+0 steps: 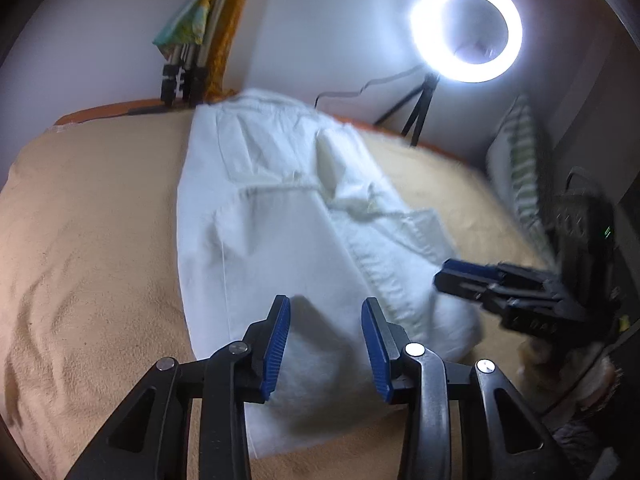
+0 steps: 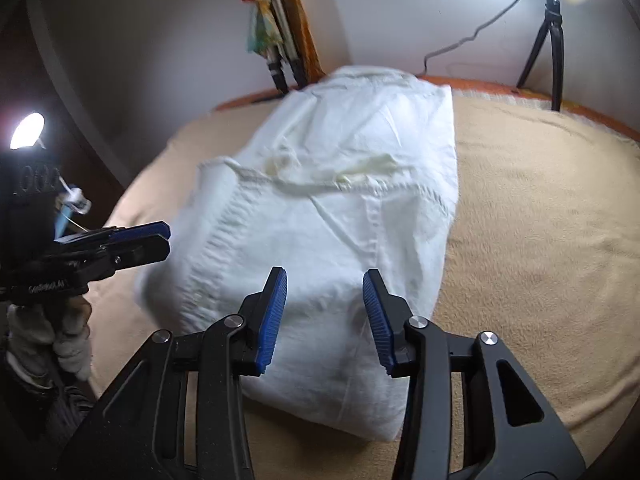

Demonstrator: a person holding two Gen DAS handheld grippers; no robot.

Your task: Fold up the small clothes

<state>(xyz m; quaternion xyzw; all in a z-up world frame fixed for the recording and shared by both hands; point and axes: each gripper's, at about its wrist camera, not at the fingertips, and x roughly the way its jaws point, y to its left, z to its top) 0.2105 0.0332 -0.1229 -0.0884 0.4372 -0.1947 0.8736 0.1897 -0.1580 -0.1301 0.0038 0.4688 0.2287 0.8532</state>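
1. A white cotton garment with stitched seams and a buttoned band (image 1: 280,216) lies folded into a long bundle on a tan fleecy blanket (image 1: 88,240) that covers the bed; in the left wrist view it runs from 12 o'clock at the far edge down toward 6 o'clock.
2. The left gripper (image 1: 325,344) tilts steeply down over the near end of the garment. Its blue ribbed pads (image 1: 276,344) stand apart with only cloth seen behind the gap, and nothing is pinched between them.
3. The right gripper (image 2: 325,320) is angled down in the same way over the near end of the bundle (image 2: 332,200), its jaws likewise apart and holding nothing.
4. From the left wrist view the right gripper (image 1: 452,274) enters at 3 o'clock, its tips just beside the garment's edge; blur makes it unclear whether they touch the cloth.
5. From the right wrist view the left gripper (image 2: 162,238) comes in from 9 o'clock, carried by a hand in a pale knitted glove (image 2: 60,336).
6. A lit white ring lamp (image 1: 466,28) on a small black tripod (image 1: 418,112) stands at 1 o'clock beyond the bed, against a plain pale wall (image 1: 328,20).
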